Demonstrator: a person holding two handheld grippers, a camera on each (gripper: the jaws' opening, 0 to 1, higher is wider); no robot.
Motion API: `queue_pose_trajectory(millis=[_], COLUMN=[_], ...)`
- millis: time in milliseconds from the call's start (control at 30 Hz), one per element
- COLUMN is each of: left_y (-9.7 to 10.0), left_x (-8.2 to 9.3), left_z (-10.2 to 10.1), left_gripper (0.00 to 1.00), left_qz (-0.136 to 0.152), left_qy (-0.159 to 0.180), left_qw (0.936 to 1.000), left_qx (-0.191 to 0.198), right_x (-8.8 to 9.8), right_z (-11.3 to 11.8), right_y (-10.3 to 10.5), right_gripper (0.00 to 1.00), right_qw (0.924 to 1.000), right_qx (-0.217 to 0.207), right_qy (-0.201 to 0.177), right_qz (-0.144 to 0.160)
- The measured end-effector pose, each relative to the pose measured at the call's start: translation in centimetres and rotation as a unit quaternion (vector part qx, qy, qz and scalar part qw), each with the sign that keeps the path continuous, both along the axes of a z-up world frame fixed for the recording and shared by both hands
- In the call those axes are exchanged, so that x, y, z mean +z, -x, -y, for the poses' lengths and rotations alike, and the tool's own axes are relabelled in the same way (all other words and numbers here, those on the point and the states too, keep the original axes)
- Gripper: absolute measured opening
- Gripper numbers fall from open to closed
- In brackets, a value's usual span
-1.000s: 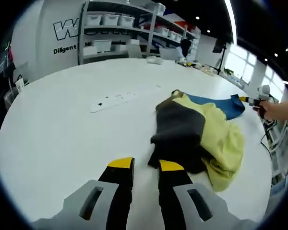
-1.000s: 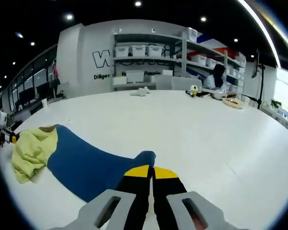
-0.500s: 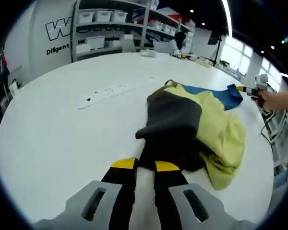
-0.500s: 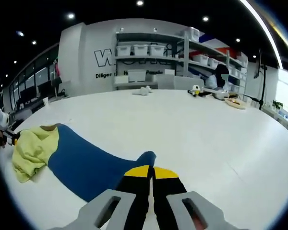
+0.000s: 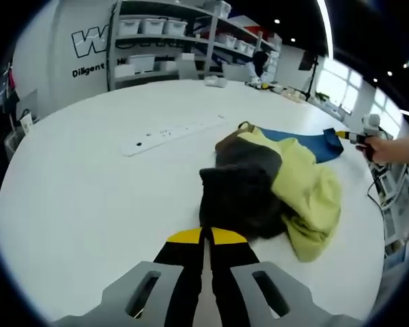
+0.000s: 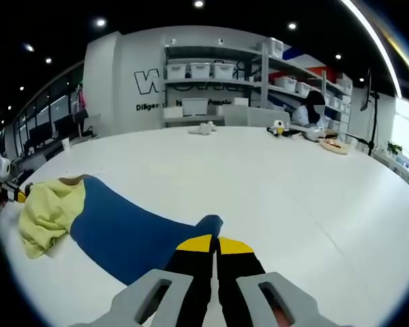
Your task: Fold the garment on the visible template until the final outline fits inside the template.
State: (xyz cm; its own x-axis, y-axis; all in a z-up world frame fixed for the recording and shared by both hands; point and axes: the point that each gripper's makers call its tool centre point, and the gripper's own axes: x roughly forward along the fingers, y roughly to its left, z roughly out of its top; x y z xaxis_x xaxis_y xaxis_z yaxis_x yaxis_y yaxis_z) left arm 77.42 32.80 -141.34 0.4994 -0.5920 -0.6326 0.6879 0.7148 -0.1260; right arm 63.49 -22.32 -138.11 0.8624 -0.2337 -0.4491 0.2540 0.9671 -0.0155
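Now we've got both tools pinched on the garment (image 5: 273,184), bunched mid-tabletop (image 5: 88,191): left tool (image 5: 207,236) on dark fabric, right tool (image 6: 213,244) on the blue end. Soft, floppy; grip edges.

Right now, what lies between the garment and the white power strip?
Only bare white table; garment and power strip lie apart in the left gripper view.

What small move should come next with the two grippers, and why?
Probably draw the two grippers apart to spread the garment. The left gripper is shut on its dark sleeve end, the right gripper on the blue sleeve tip, and the yellow middle lies bunched on the white table.
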Motion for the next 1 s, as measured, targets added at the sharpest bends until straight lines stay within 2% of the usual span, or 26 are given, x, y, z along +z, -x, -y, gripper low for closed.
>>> queue_pose_trajectory(millis=[333,467,567,700,833,933,967,1000], left_y=[2.3,3.5,4.3,4.2,3.9,3.0,2.8,2.6], left_x=[1.2,1.3,1.3,1.5,1.9,2.1,2.3,2.8], left_z=[-7.9,-9.7,-11.0,-12.9,-13.7,-15.5,-16.0,-15.7], left_gripper=[0.02,0.02,0.02,0.02,0.03,0.0,0.0,0.02], left_qz=[0.003,-0.001,-0.003,0.006,0.016,0.034,0.041,0.048], left_qy=[-0.009,-0.008,-0.023,-0.041,-0.051,-0.082,-0.085,-0.068], left_qw=[0.9985,0.9984,0.9986,0.9977,0.9964,0.9904,0.9882,0.9878], left_qx=[0.054,0.055,0.049,0.054,0.066,0.106,0.121,0.132], right_x=[0.3,0.3,0.2,0.2,0.0,-0.3,-0.3,-0.4], right_z=[-0.7,-1.7,-2.2,-3.2,-4.1,-4.4,-4.5,-4.7], right_y=[0.2,0.2,0.1,0.2,0.5,0.7,0.8,0.8], right_gripper=[0.0,0.0,0.0,0.0,0.0,0.0,0.0,0.0], right_qw=[0.9999,0.9995,0.9993,0.9986,0.9979,0.9976,0.9975,0.9973], right_qx=[0.012,0.029,0.037,0.051,0.062,0.066,0.067,0.069], right_qy=[0.0,0.002,0.002,0.004,0.004,0.003,0.003,0.003], right_qz=[-0.003,-0.007,-0.009,-0.013,-0.018,-0.021,-0.022,-0.023])
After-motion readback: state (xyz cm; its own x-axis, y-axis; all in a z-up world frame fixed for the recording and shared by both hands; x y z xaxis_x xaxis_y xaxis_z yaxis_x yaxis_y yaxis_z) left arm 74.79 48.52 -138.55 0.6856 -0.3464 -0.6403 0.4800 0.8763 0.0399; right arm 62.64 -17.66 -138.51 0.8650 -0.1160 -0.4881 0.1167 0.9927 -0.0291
